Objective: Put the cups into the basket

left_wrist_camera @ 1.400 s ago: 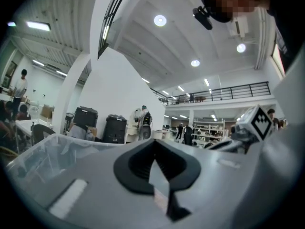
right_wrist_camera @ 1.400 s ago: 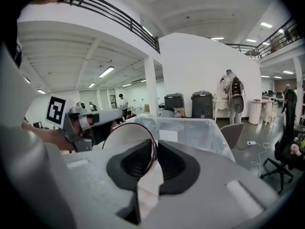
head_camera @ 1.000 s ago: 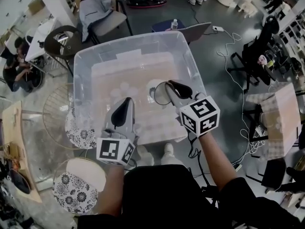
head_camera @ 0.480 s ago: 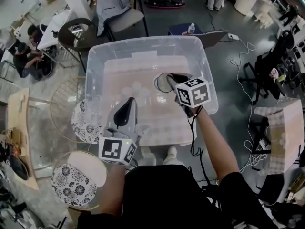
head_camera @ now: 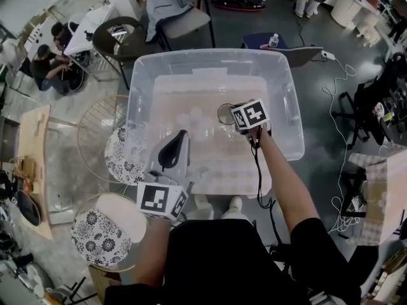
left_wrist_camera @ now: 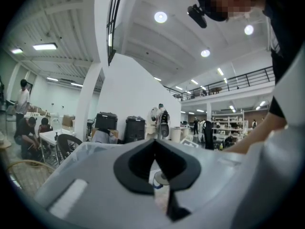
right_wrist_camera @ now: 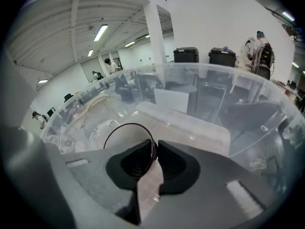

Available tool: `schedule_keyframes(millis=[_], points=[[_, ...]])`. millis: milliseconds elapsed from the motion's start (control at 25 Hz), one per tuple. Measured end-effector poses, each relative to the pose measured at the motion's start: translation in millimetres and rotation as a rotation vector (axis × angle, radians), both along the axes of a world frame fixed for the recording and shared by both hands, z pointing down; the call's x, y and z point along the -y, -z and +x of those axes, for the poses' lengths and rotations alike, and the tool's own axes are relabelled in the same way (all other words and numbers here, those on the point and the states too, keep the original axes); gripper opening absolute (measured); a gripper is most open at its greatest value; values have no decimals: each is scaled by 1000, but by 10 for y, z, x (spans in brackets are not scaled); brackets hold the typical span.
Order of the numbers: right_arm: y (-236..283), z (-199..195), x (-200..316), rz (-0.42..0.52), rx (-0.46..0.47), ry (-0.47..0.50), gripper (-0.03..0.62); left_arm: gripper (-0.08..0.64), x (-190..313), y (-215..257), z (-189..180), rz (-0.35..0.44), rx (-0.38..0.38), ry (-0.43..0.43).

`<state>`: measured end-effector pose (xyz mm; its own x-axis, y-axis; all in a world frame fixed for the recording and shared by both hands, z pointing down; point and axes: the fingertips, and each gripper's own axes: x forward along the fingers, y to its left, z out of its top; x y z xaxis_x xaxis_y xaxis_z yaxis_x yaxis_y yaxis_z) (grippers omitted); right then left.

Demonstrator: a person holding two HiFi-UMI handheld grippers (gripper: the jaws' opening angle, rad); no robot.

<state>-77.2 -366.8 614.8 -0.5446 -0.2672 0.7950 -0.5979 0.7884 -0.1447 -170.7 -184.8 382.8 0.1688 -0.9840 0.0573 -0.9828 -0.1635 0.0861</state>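
Head view: clear bin held clear cup, rim pinched in right gripper jaws. Left gripper jaws closed, empty, over near wall. Since second ago, right gripper had dropped deeper inside.

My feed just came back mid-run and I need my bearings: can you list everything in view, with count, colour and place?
clear plastic bin: one, see-through, centre.
clear cup with a dark rim: one, see-through, inside the bin, right of centre.
round floral-patterned stool tops: two, black and white, left of the bin, near side.
round wire-mesh frame: one, pale, left of the bin.
round-backed chair: one, black, beyond the bin's far-left corner.
open laptop: one, grey, beyond the far-right corner.
water bottle: one, clear, beside the laptop.
left gripper: grey and black, jaws together, empty, at the bin's near-left edge.
right gripper: jaws closed on the cup's wall, inside the bin.
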Motion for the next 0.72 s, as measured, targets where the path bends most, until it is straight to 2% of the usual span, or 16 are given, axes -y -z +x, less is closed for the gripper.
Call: schedule_keyframes(millis=[280,600,720], points=[[-566,-31,73,-143,-58,-19,48,5,-55,-80,-144,-31,5,31],[-989,-43,127,-194,-134,-12,48,5,-142,-212,-249,-63,17,56],[-1171,-23,60,-210,-170,19,48,5,-164,-258,-269,-74,22,58]])
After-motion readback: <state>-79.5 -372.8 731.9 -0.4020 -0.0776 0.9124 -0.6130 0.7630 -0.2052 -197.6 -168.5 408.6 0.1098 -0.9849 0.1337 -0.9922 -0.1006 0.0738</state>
